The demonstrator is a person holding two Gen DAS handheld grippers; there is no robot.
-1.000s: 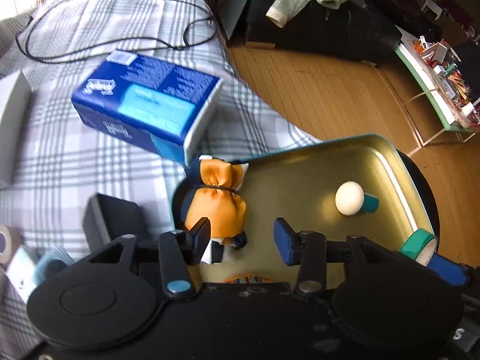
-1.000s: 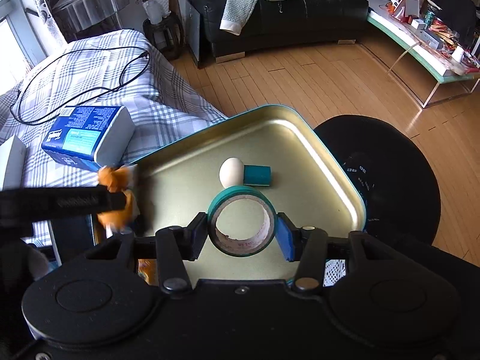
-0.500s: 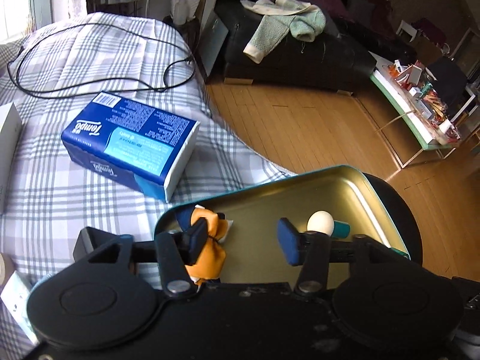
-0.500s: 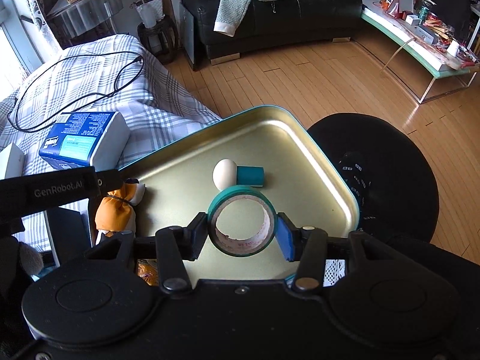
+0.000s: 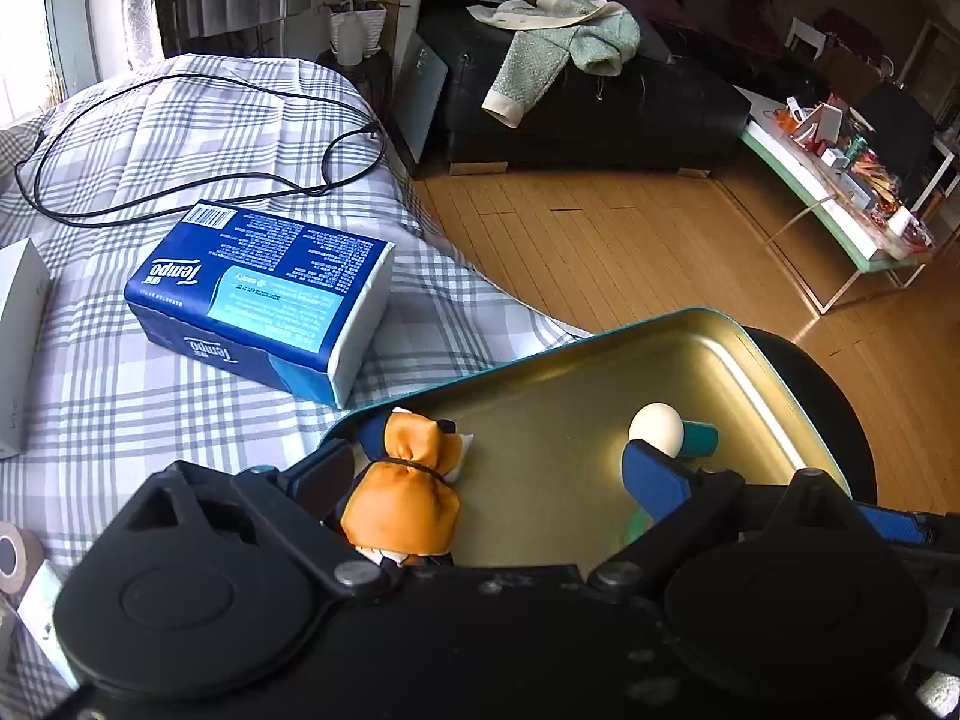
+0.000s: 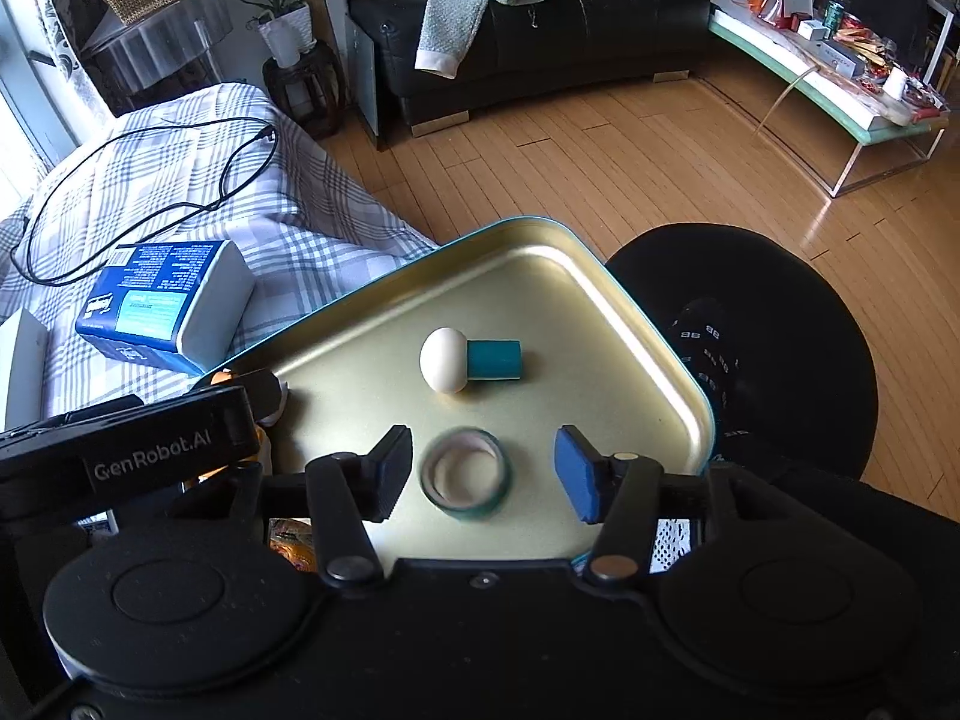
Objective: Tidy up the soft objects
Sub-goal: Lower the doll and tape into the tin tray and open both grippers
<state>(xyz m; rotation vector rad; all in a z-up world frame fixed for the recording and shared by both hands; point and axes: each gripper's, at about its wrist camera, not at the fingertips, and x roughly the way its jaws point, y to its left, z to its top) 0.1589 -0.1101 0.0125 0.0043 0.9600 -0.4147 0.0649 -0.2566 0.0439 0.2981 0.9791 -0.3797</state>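
While tilted downward, both hand-held grippers (image 5: 486,468) (image 6: 483,474) are opening.

Window daylight, fisheye-bent edges

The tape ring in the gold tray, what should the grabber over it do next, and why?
Probably lift the right gripper straight up and away. Its jaws are opening, and the tape ring lies between them, blurred, on the tray floor with a gap on both sides, so nothing grips it. Pulling up rather than sideways should keep it from knocking the mushroom toy.
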